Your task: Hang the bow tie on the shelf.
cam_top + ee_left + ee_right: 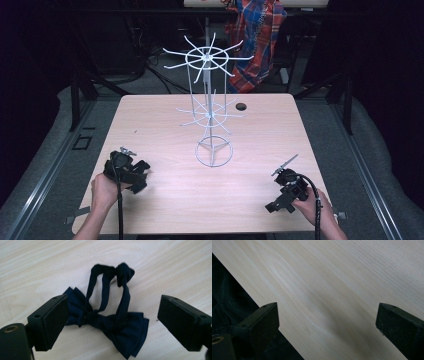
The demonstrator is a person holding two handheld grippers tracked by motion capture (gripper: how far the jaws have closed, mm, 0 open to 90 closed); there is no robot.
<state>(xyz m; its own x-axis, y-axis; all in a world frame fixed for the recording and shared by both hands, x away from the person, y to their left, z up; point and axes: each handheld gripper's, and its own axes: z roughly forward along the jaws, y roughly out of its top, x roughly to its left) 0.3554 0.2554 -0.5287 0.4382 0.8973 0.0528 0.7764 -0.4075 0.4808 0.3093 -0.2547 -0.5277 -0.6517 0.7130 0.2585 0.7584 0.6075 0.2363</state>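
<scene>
A: Largest first. Bench point(165, 200), pale wood, with a white wire rack point(210, 112) standing at about 12 o'clock from centre, two tiers of spokes on a ring base.

B: Tools?

A: Left tool point(131, 172) at about 8 o'clock on the bench, right tool point(282, 187) at about 4 o'clock. Both hand-held, both spread wide with nothing between the jaws.

B: And the work item?

A: Dark navy bow tie point(110, 325), flat on the bench right in front of the left tool. In the left gripper view it sits between the open jaws, slightly toward the 6 o'clock edge. Its long axis runs roughly 10 to 4 across that view, crossways to the jaws. Strap loop point(107, 287) extends toward 12 o'clock, knotted at the top.

B: Nearer hand?

A: Left, clearly. Right tool faces bare bench near its edge, well apart from the tie. My read: left goes down and pinches at the centre knot or the strap.

B: Text, brands?

A: None readable.
</scene>
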